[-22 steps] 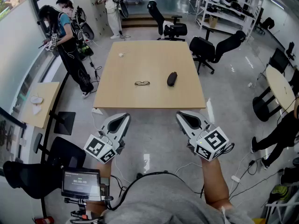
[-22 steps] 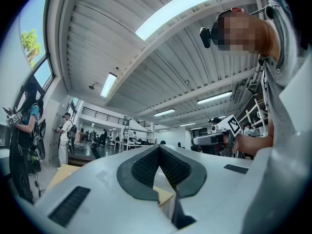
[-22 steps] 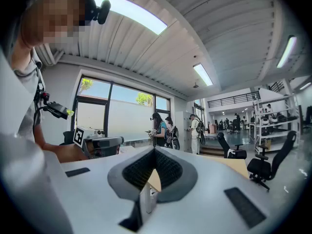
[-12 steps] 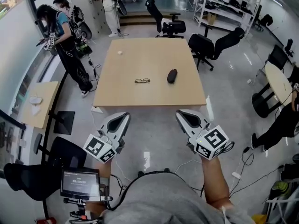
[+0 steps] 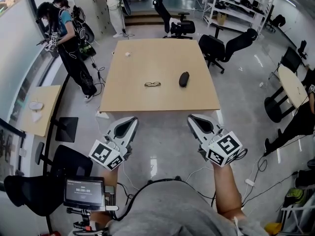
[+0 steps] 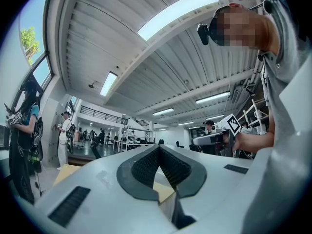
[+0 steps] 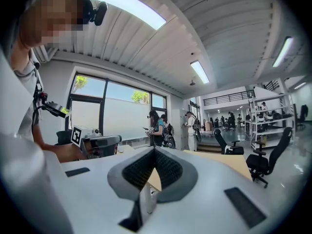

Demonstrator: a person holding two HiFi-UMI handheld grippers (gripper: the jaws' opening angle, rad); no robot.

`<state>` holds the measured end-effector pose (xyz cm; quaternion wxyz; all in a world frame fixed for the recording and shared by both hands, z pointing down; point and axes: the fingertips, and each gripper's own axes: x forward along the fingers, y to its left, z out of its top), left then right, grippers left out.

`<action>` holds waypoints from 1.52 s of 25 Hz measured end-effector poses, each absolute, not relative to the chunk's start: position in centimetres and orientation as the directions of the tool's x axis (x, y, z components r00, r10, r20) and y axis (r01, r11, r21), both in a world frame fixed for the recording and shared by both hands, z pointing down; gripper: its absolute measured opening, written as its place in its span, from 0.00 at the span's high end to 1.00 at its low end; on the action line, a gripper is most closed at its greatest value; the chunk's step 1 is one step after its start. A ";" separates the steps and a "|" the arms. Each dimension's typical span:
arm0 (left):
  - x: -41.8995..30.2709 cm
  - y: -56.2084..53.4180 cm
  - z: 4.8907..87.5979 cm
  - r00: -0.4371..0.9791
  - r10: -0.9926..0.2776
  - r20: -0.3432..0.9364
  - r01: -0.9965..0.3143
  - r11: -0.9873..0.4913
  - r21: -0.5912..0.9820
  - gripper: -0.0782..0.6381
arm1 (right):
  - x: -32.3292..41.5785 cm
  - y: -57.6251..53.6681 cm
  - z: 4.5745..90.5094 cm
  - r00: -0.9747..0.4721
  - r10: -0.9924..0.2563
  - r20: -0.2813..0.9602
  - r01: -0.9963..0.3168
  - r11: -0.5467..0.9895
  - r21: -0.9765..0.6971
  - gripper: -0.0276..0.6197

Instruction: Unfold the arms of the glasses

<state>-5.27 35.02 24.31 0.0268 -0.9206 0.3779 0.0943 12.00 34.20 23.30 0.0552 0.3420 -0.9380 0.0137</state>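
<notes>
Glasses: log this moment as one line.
glasses: on table, untouched | left gripper: shut, empty | right gripper: shut, empty

the left forearm [image 5: 109,180] and right forearm [image 5: 224,191] reach forward from the body, holding the left gripper [image 5: 128,122] and the right gripper [image 5: 196,119] well apart and roughly level, tips angled slightly toward each other, each with jaws closed together on nothing.

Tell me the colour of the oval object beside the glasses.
The oval object is black; the head view shows it best.
</notes>
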 end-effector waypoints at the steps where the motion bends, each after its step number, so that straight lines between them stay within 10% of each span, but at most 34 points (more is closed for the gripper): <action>1: -6.1 34.8 24.3 0.697 -0.691 -0.192 -0.701 -0.713 0.016 0.88 | 11.2 33.9 23.2 -0.759 -0.643 0.108 -0.646 0.763 0.005 0.95; 38: -9.3 2.3 32.2 0.615 -0.787 -0.049 -0.777 -0.616 0.129 0.88 | 7.4 -1.5 33.0 -0.800 -0.550 0.239 -0.592 0.787 -0.172 0.95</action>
